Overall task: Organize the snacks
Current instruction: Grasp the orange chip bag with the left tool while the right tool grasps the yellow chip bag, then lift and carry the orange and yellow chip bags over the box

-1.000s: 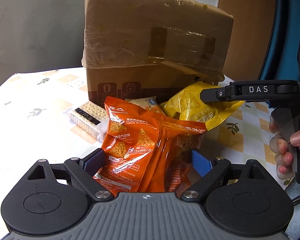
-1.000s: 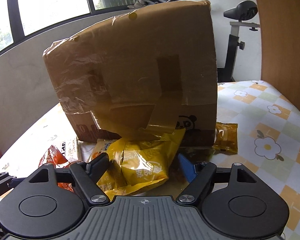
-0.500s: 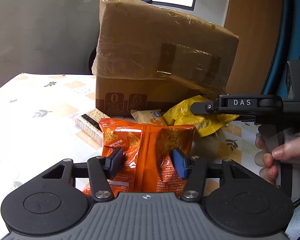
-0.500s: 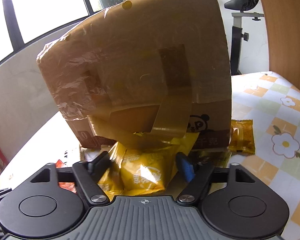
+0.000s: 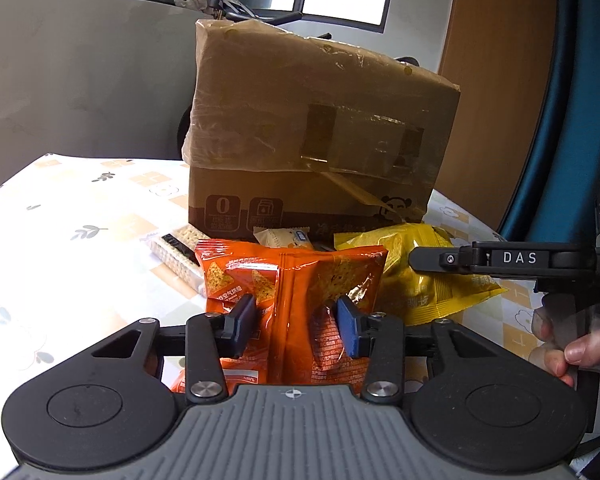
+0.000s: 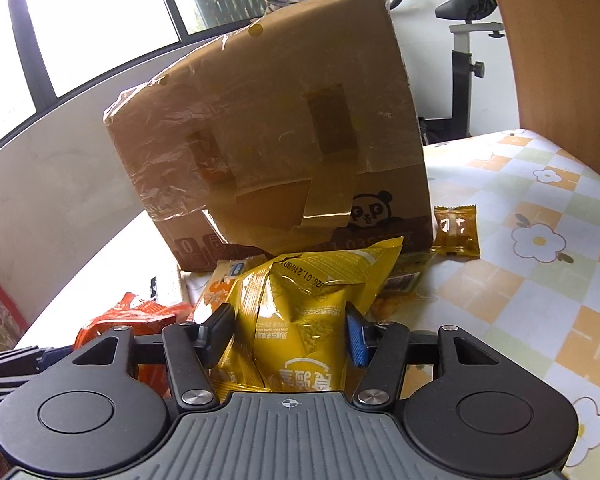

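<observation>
grasp step in hand – orange chip bag pinched by left gripper, yellow bag by right gripper, jaws of both closing on bags. both bags near, before cardboard box on table. next – lift judged needed, grip kept firm on slippery film.

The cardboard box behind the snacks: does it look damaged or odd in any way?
Yes. The cardboard box looks worn: its top is crumpled and wrapped in wrinkled clear tape, and a strip of brown tape hangs loose on the front. It also appears to lean rather than stand square.
</observation>
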Available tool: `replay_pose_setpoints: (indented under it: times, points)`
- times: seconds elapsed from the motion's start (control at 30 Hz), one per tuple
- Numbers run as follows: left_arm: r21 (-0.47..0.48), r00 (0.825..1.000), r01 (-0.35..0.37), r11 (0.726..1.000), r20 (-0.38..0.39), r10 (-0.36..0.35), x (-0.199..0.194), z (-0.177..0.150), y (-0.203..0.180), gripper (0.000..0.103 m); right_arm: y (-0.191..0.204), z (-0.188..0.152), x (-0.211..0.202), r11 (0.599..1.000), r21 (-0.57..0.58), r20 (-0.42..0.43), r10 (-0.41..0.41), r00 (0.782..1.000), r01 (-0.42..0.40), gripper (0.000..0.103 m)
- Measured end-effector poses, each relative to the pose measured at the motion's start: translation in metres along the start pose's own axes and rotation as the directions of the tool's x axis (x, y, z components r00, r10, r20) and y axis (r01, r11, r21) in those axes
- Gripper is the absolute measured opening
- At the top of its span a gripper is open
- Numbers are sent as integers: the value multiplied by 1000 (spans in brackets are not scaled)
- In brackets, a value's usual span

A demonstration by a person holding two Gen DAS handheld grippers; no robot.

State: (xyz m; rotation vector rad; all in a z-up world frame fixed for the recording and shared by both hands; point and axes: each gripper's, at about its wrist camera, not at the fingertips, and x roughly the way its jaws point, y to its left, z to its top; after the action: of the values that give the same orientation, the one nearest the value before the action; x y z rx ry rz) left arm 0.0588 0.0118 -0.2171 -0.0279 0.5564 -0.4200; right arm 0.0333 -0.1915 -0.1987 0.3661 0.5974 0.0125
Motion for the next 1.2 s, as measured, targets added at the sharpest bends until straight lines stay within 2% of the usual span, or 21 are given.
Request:
replay_pose_setpoints:
  times: [0.47, 0.87, 1.2]
  points:
    - [-37, 996, -89, 995, 15, 90, -25, 0, 6, 46, -3, -4, -21, 1000, 6, 16, -18, 1000, 18, 53]
    - [-68, 992, -127, 990, 16, 129, -30, 3, 9, 46, -14, -8, -37, 996, 73, 14, -52, 999, 51, 53]
    - [-96, 987, -151, 984, 30, 155, -36, 4, 13, 46, -15, -7, -47, 995, 74, 38, -63, 997, 60, 53]
